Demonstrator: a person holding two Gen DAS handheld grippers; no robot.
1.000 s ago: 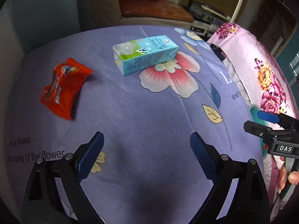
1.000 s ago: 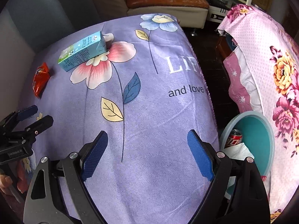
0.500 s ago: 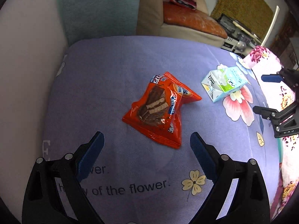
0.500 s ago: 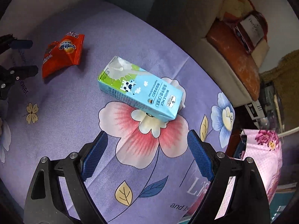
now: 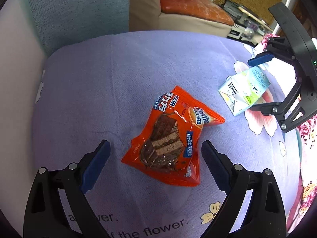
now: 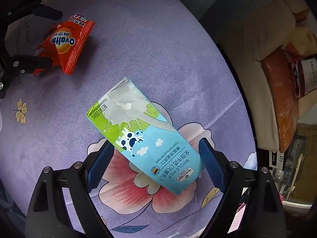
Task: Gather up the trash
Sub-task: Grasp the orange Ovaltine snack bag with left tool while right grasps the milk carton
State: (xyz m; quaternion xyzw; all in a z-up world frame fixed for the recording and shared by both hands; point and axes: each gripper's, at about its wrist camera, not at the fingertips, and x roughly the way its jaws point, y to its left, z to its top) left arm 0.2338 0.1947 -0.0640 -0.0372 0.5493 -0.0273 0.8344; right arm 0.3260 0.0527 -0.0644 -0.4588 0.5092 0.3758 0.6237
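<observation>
Milk carton (image 6: 145, 136) lying flat, long axis diagonal; both hand-held grippers, right (image 6: 156, 158) and left (image 5: 155, 161), apart.

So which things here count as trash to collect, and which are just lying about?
Part of the job:
orange snack wrapper
milk carton

Just there:
purple flowered cloth
couch cushion
pink flowered fabric

Glossy crinkled foil snack wrapper (image 5: 172, 136); smooth printed paper milk carton (image 6: 146, 136); matt woven cloth bedspread (image 5: 118, 69).
</observation>
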